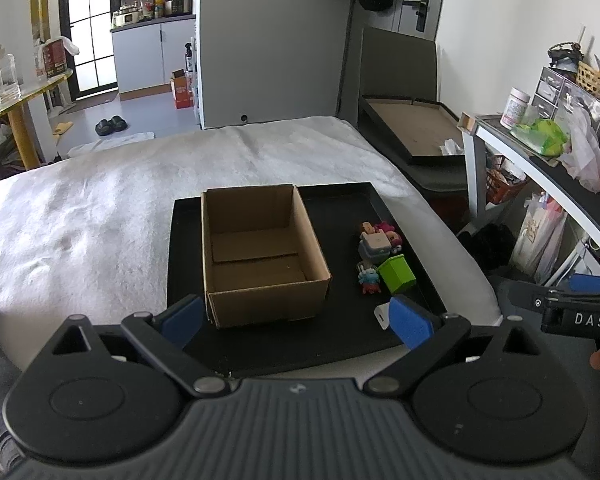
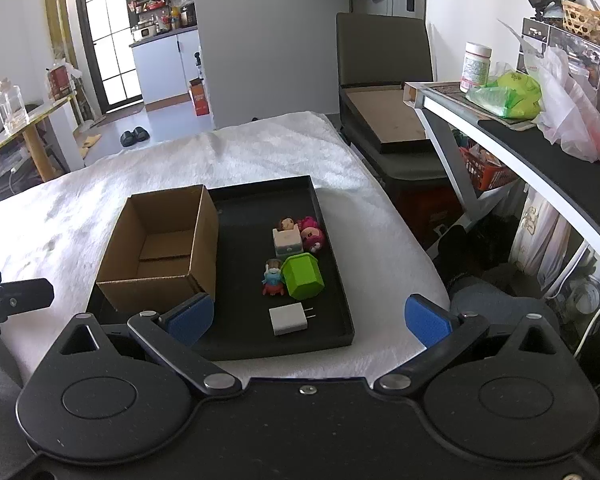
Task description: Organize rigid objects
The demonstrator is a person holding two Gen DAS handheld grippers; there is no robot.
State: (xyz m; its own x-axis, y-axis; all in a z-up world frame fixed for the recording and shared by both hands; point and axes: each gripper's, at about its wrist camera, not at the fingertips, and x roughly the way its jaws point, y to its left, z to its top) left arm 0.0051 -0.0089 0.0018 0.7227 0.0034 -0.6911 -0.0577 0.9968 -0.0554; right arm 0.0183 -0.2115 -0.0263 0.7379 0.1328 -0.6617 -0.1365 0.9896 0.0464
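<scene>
Left wrist view: left gripper [image 1: 296, 322] spread wide, holding nothing, hovering at the near edge of the black tray [image 1: 400, 336]. Empty cardboard box [image 1: 260, 256] sits left on the tray, likely the drop target; toys [image 1: 380, 254] cluster right.

Right wrist view: right gripper [image 2: 310, 318] also wide, empty. This view alone fully shows the white plug adapter [image 2: 289, 319], nearest, probably the first pick, just near of the green block [image 2: 302, 276].

One cardboard box [image 2: 160, 256], one black tray [image 2: 332, 280], one white charger [image 2: 289, 320], one green block [image 2: 302, 275], four small toy figures [image 2: 273, 277]
</scene>
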